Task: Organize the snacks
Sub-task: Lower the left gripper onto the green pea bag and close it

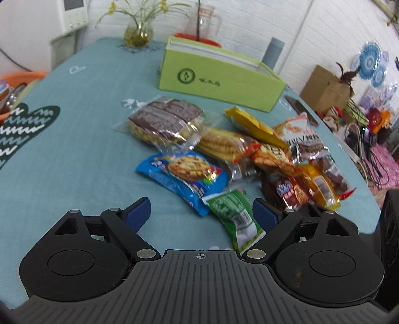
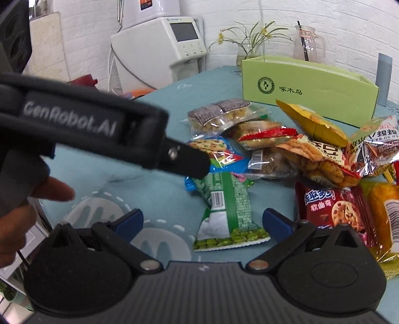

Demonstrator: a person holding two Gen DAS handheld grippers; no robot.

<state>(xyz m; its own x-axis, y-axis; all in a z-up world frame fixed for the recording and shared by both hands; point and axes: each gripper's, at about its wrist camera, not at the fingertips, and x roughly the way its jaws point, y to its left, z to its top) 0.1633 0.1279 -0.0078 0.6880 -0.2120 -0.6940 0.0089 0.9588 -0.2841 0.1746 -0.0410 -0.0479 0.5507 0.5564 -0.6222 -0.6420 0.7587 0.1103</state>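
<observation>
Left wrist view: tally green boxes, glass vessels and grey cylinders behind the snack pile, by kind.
Green boxes: 1
Glass vessels: 2, a vase with flowers and a jug
Grey cylinders: 1
Total: 4

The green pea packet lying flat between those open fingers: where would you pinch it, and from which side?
Probably across the narrow middle of the green pea packet, coming down from above. It lies flat on the tablecloth, so no edge is raised. Its far end tucks against the blue cookie packet; the near end is free. The right gripper already straddles it, open.
</observation>
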